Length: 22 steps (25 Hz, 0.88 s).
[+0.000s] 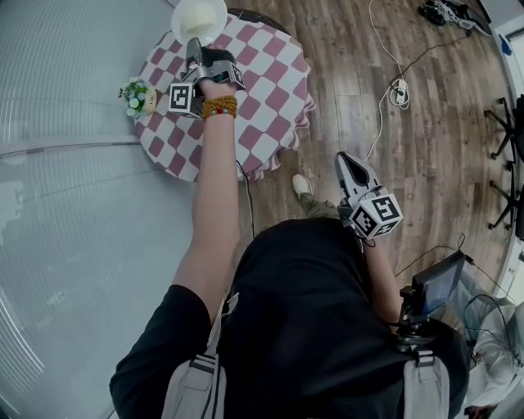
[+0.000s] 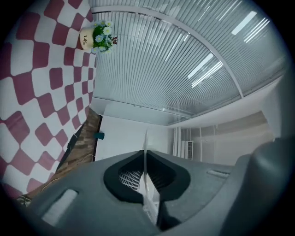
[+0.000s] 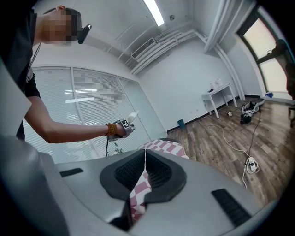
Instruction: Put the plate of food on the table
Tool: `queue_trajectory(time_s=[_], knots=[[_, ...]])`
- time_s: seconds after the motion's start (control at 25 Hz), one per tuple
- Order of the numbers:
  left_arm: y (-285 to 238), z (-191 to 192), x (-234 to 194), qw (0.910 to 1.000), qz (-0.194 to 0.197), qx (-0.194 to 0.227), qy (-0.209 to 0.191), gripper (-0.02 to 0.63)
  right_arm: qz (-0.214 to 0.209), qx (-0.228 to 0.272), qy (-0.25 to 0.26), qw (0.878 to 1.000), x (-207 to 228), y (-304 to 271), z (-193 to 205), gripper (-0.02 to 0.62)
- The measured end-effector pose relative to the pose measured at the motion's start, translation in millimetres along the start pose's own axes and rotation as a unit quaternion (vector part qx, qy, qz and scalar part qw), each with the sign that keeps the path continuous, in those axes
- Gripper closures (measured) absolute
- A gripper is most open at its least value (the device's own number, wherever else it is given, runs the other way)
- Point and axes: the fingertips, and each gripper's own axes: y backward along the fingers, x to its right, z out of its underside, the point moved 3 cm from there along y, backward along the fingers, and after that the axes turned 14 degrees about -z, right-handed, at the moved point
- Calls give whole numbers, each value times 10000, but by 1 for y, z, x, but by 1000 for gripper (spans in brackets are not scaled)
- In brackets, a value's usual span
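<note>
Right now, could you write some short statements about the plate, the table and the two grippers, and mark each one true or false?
1. The left gripper holds the plate by its rim. True.
2. The right gripper holds a cup. False: its fingers are shut on nothing.
3. The table has a plain blue cloth. False: the cloth is red-and-white checked.
4. A small flower pot stands on the table. True.

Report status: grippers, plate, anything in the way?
Left gripper shut on plate rim, plate held above table. Right gripper shut, empty, down at the side. Flower pot at table edge, apart from plate.
</note>
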Motion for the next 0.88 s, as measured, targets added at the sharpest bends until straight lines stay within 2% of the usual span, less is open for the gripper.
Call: queue_trajectory(time_s=[0.2,0.48,0.68,0.88], knots=[[5,0,-54,9986,-512,72,56,597,133,-10,-31,9999,10,1,1,581],[15,3,-115,9930,-1172,91,-74,597,336,0,-15,9994,20,4,0,581],[28,5,-159,9860,-1652,38,-205,597,451,-4,-41,9990,26,5,-1,581],[54,1,-203,9750,-2199,-14,-325,597,485,-14,-49,9988,32,3,-2,581]])
